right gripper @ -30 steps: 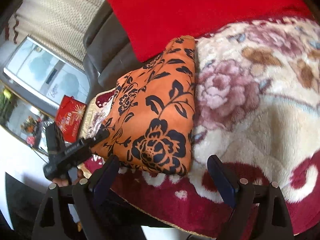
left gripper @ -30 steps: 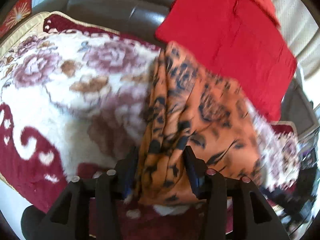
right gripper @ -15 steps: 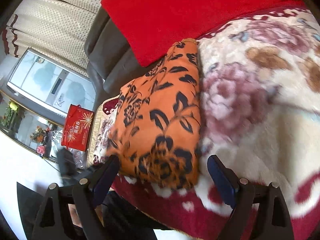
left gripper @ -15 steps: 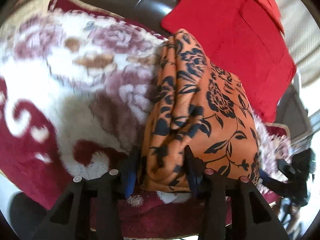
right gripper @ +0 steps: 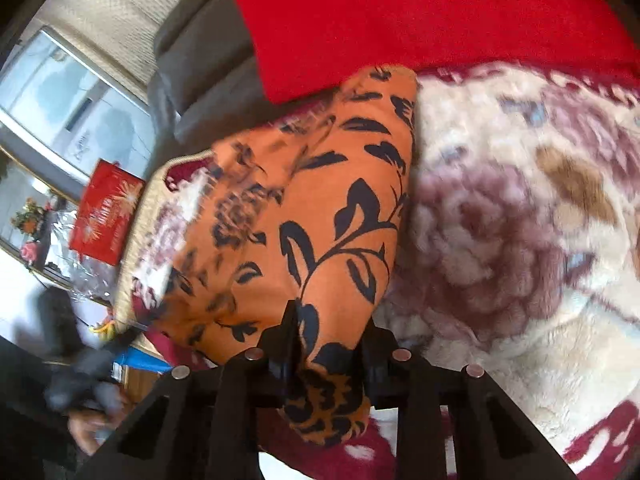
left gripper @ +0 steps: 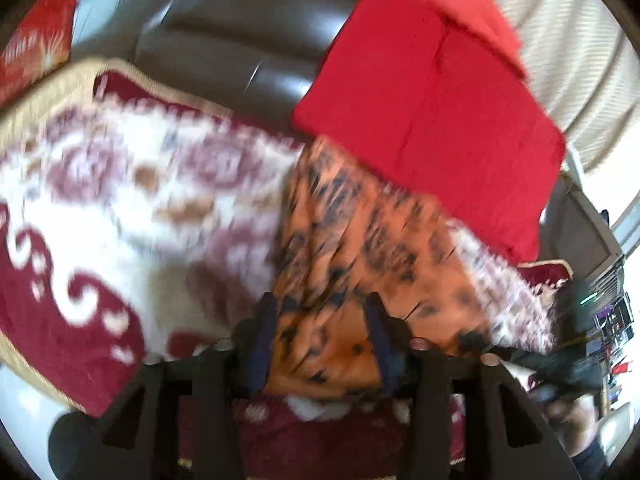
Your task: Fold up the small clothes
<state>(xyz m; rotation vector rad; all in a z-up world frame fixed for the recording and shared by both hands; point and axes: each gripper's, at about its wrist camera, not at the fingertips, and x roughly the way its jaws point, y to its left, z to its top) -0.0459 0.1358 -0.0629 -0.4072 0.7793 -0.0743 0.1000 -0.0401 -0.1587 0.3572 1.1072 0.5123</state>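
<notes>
An orange cloth with a black flower print (left gripper: 360,248) lies folded on a plush floral blanket (left gripper: 120,208). My left gripper (left gripper: 322,320) is shut on the cloth's near edge, which bunches between the blue pads; this view is blurred. In the right wrist view the same cloth (right gripper: 320,216) runs from a red cushion down to my right gripper (right gripper: 330,328), which is shut on its near corner. The other gripper shows as a dark blur at lower left (right gripper: 76,364).
A red cushion (left gripper: 432,128) leans on the dark leather sofa back (left gripper: 240,52) just behind the cloth. The blanket's dark red border (right gripper: 600,436) hangs at the sofa's front edge. A red box (right gripper: 106,212) and a window are off to the side.
My right gripper has moved in and shut on the cloth's near corner; it was open and short of it before. My left gripper keeps its hold and is moving, blurring the view.
</notes>
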